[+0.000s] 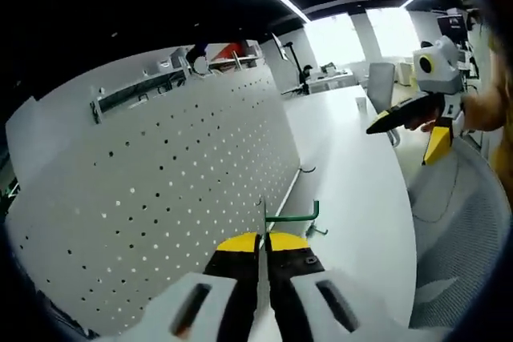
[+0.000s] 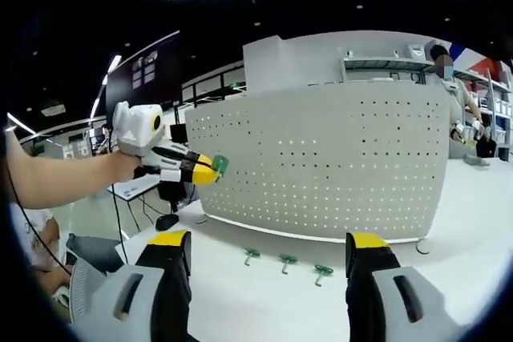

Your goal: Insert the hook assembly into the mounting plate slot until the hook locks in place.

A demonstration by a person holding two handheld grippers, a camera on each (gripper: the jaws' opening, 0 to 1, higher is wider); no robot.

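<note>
My left gripper point(image 1: 263, 247) has its two yellow-tipped black jaws pressed together on one green wire hook point(image 1: 298, 215), pinching its thin upright stem; the hook's bent arm juts to the right of the jaw tips, just in front of the lower edge of the white perforated pegboard panel point(image 1: 176, 174). In the right gripper view the same left gripper point(image 2: 210, 171) enters from the left, held by a bare forearm point(image 2: 56, 178), with the green hook point(image 2: 220, 166) at its tips right at the left edge of the pegboard panel point(image 2: 337, 158); I cannot tell whether the hook touches the panel. My right gripper point(image 2: 268, 250) has its two jaws spread wide apart with nothing between them, hovering above the white tabletop point(image 2: 264, 302). It also appears at the right of the left gripper view point(image 1: 413, 118), well apart from the panel, a hand around it. Count of green hooks lying loose on the tabletop in front of the panel's base: three, in a short row, near one another but apart, first point(image 2: 252, 255), second point(image 2: 287, 261), third point(image 2: 323, 271). Total hooks seen: four. Pegboard panels: one, standing upright on the table. Behind it, grey shelving point(image 2: 385, 66) and a person point(image 2: 457, 94) at the far right.
</note>
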